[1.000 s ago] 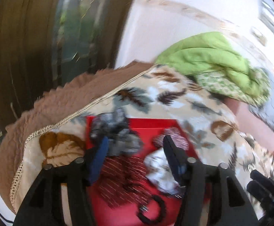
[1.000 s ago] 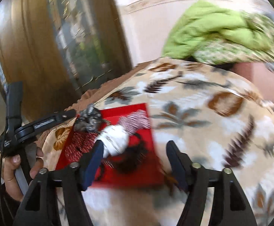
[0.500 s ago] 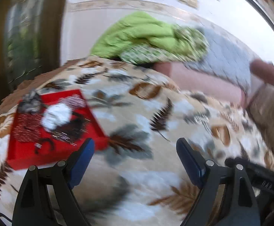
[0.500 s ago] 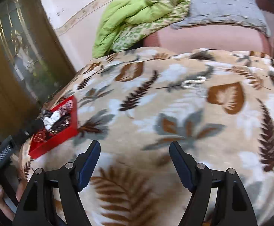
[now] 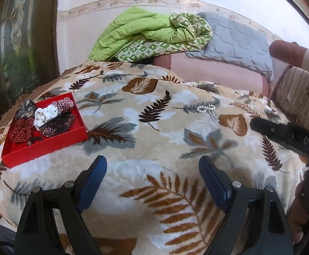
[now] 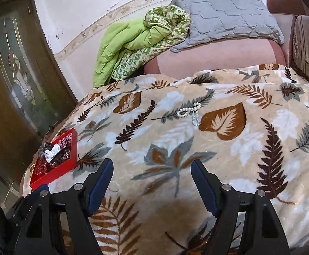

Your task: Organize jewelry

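A white pearl necklace (image 5: 208,111) lies bunched on the leaf-print blanket (image 5: 154,140), far right of centre; it also shows in the right wrist view (image 6: 190,111). A red open box (image 5: 48,143) with several fabric scrunchies (image 5: 46,114) sits at the blanket's left edge, and shows in the right wrist view (image 6: 56,170). My left gripper (image 5: 153,165) is open and empty above the blanket's near part. My right gripper (image 6: 152,169) is open and empty, well short of the necklace.
A green quilt (image 5: 148,34) and a grey cushion (image 5: 235,42) lie on a pink sofa (image 5: 213,72) behind the blanket. A dark glass-panelled door (image 6: 16,80) stands at the left. The right gripper's black body (image 5: 286,136) shows at the left wrist view's right edge.
Both grippers have swung away from the red box to the right and pulled back; the box now sits far left and the pearl necklace has come into view.
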